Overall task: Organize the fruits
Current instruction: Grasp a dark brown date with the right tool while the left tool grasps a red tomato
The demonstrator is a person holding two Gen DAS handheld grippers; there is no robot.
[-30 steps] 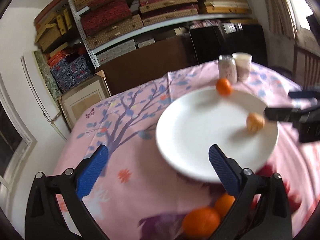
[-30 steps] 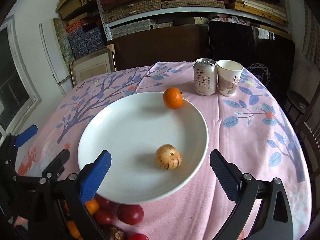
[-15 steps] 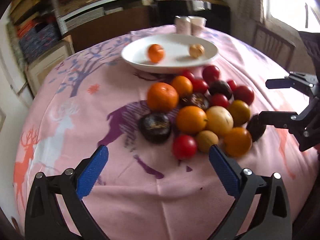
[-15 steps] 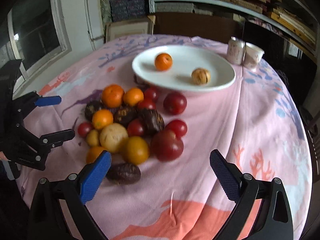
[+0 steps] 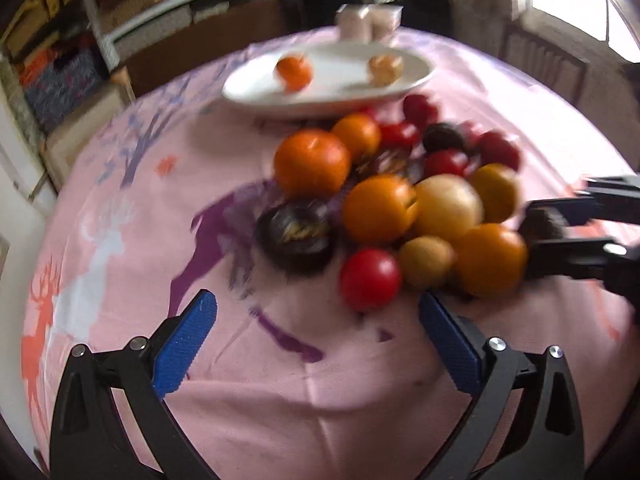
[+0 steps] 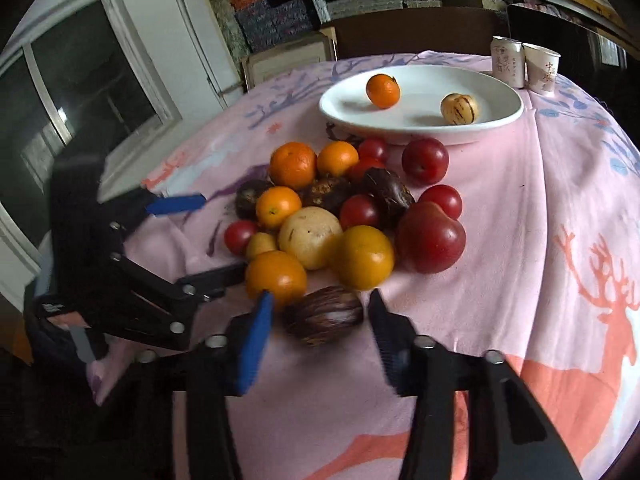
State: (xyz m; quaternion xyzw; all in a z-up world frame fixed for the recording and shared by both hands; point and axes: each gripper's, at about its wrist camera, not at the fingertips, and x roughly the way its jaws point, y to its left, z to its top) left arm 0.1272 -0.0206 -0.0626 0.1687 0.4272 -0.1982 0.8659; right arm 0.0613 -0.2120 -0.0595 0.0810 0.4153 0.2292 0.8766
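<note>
A pile of oranges, red plums, yellow and dark fruits [image 6: 320, 216] lies on the pink cloth in front of a white plate [image 6: 500, 96]. The plate holds a small orange [image 6: 383, 90] and a striped yellow fruit [image 6: 459, 108]. My right gripper [image 6: 320, 304] is closing around a dark brown fruit [image 6: 324, 316] at the pile's near edge; its pads stand just off the fruit's two ends. From the left wrist, that gripper [image 5: 534, 232] enters at the right with the dark fruit [image 5: 540, 220] between its fingers. My left gripper [image 5: 316, 332] hangs open before the pile, nothing in it.
A drink can [image 6: 507, 61] and a paper cup [image 6: 542, 67] stand behind the plate. Shelves of boxes fill the back wall, with a window to the left. The cloth falls away at the table's round edge [image 6: 608, 320].
Both grippers drew back from the plate and tilted down to the fruit pile. The right gripper's jaws narrowed from wide open to close around the dark brown fruit. The left stayed open.
</note>
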